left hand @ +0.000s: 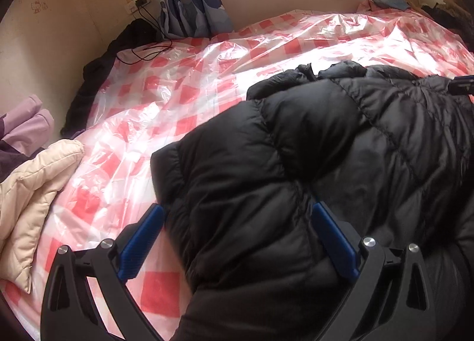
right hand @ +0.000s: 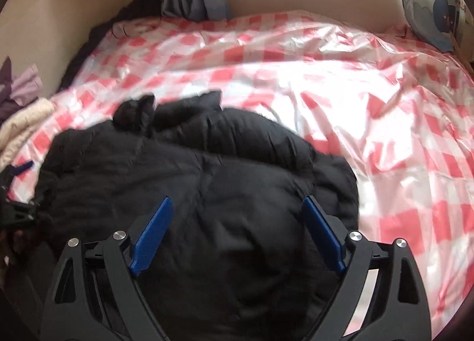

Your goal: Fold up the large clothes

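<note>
A black quilted puffer jacket lies bunched on the bed, on a glossy red-and-white checked plastic sheet, toward the near edge. The left gripper stands with its blue-padded jaws spread wide, straddling a puffed fold of the jacket without pinching it; the right gripper is likewise spread wide above the jacket's rounded bulk, nothing clamped between its pads. A cream quilted garment and a lilac garment lie at the sheet's left edge, apart from the jacket.
</note>
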